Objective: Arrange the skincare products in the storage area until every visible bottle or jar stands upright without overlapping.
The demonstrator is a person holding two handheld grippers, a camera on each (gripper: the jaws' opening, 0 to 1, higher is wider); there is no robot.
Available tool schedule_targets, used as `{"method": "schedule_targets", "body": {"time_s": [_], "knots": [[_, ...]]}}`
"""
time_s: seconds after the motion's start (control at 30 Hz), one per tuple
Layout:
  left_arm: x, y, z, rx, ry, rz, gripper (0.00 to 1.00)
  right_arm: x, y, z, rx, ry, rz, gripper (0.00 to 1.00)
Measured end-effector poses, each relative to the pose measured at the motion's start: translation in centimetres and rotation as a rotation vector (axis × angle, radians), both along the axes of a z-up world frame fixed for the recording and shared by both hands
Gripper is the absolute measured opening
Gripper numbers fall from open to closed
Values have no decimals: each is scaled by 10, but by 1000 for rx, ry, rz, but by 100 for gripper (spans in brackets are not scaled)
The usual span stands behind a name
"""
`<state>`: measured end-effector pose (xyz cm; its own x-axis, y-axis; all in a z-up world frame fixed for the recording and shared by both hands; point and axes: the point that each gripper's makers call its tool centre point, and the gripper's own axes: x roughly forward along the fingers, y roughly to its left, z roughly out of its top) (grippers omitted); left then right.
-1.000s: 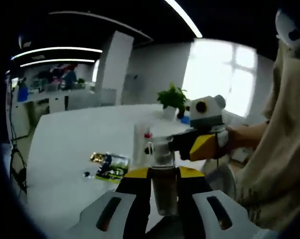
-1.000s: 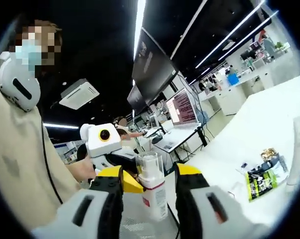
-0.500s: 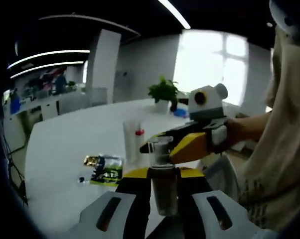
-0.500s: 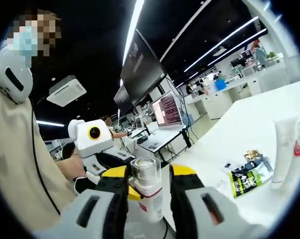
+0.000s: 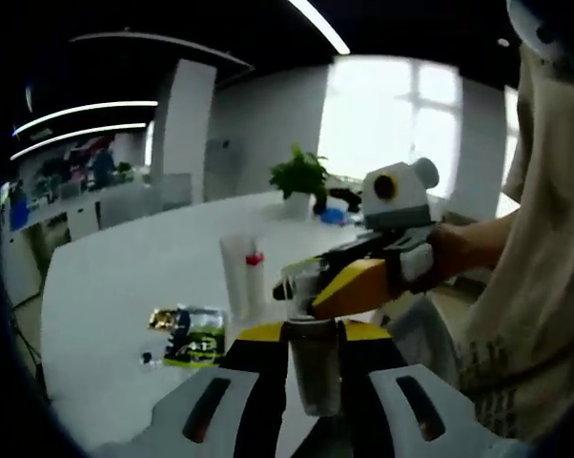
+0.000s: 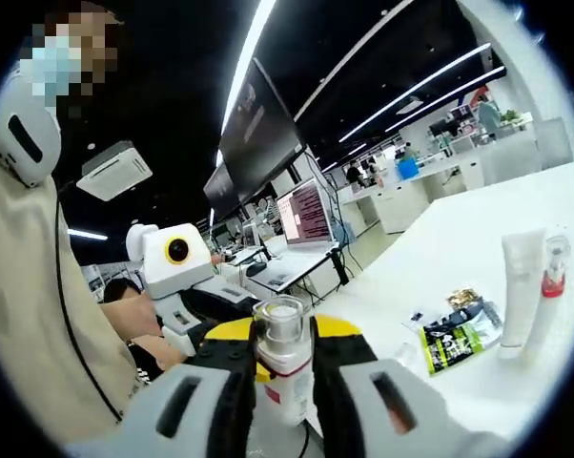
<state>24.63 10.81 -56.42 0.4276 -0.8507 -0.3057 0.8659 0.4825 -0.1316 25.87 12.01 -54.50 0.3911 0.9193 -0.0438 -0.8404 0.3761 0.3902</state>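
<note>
Right tongs [image 6: 279, 382] closed tighter onto upright pump bottle [image 6: 283, 367]; left tongs [image 5: 314, 367] clamp it too.

Both grippers, left [image 5: 315, 358] and right [image 6: 285, 367], clamp one bottle [image 6: 283, 377] between them.

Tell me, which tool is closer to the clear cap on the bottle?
Right. The right tool pinches the bottle up by its clear cap; the left tool grips lower down, on the bottle's body.
</note>
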Motion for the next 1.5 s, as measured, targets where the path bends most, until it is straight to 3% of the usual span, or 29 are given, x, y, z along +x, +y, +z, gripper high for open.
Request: {"method": "schedule_targets", "body": {"time_s": [0.17,0.33,0.63,0.73,1.2,1.5], "knots": [[3,-10,-4,13,-21,-33,17,4,-7,-1,-44,-35,-29,21],[4,-19,-18,78,-26,-74,18,7,-16,1,-67,-64,-51,21],[15,-38,-44,173,-15,-113,17,17,-30,-12,-298,-205,-91,21],[23,-41,-55,178,9,-120,16,19,-33,-18,-329,-214,-99,21],[34,-70,-86,268,-9,-204,15,34,-65,-55,-434,-185,-148,21],[45,-82,-129,351,-53,-234,16,45,-84,-103,-509,-125,-163,21]]}}
